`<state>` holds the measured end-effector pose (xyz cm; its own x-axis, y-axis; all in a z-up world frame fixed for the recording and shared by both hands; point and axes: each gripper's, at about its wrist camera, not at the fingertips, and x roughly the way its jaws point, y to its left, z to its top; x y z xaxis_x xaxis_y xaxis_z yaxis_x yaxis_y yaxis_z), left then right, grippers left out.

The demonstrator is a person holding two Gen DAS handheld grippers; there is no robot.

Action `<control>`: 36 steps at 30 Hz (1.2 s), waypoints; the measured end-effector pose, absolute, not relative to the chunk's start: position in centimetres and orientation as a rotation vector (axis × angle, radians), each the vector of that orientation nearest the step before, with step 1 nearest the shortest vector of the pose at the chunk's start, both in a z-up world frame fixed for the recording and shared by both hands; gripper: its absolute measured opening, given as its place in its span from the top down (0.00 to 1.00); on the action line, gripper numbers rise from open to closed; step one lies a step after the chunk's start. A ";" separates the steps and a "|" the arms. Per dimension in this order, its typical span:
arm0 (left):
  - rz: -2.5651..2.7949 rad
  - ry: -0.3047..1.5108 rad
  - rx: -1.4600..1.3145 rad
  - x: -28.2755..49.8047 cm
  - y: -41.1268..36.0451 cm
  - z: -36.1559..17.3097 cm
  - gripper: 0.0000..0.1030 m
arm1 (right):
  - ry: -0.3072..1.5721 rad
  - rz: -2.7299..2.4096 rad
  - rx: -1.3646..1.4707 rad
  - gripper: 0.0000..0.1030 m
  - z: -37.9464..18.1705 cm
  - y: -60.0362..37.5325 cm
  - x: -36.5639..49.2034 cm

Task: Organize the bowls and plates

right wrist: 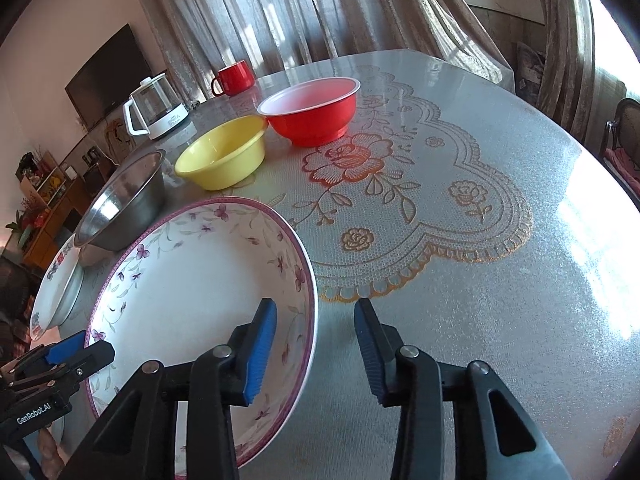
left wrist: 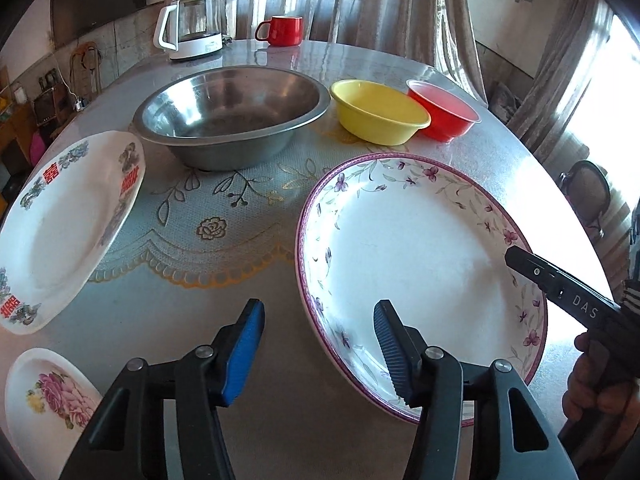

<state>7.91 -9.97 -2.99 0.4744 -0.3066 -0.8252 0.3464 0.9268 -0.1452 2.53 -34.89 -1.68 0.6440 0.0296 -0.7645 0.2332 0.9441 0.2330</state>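
Observation:
A large white plate with a purple floral rim [left wrist: 420, 264] [right wrist: 192, 292] lies on the table between both grippers. My left gripper [left wrist: 318, 316] is open and straddles the plate's left rim, one pad outside and one over the plate, neither pressing. My right gripper [right wrist: 316, 316] is open astride the right rim in the same way. A steel bowl [left wrist: 232, 120], a yellow bowl [left wrist: 376, 112] and a red bowl [left wrist: 444, 112] stand in a row behind. A white plate with red characters [left wrist: 60, 232] and a small rose-patterned plate [left wrist: 44, 392] lie at the left.
A red mug [left wrist: 282, 30] and a glass kettle [left wrist: 192, 28] stand at the table's far edge before curtains. The table [right wrist: 460, 280] carries a lace-patterned cover. A chair [right wrist: 624, 140] stands off the right side. A hand [left wrist: 600, 396] holds the right gripper's handle.

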 end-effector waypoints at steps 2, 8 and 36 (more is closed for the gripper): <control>-0.411 1.013 0.034 8.2 -10.1 -3.3 0.52 | 0.867 -0.112 0.323 0.61 -1.7 -34.9 2.6; -0.422 0.997 0.042 8.4 -10.6 -3.4 0.68 | 0.876 -0.052 0.273 0.64 -1.7 -33.7 2.8; -0.378 0.950 0.095 7.2 -10.9 -3.1 0.71 | 0.882 -0.052 0.173 0.63 -1.7 -32.4 3.0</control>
<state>7.20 -10.94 -3.08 0.5218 -0.2740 -0.8079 0.3565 0.9304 -0.0852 2.98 -32.41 -1.74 0.6352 0.0261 -0.7719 0.1167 0.9847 0.1294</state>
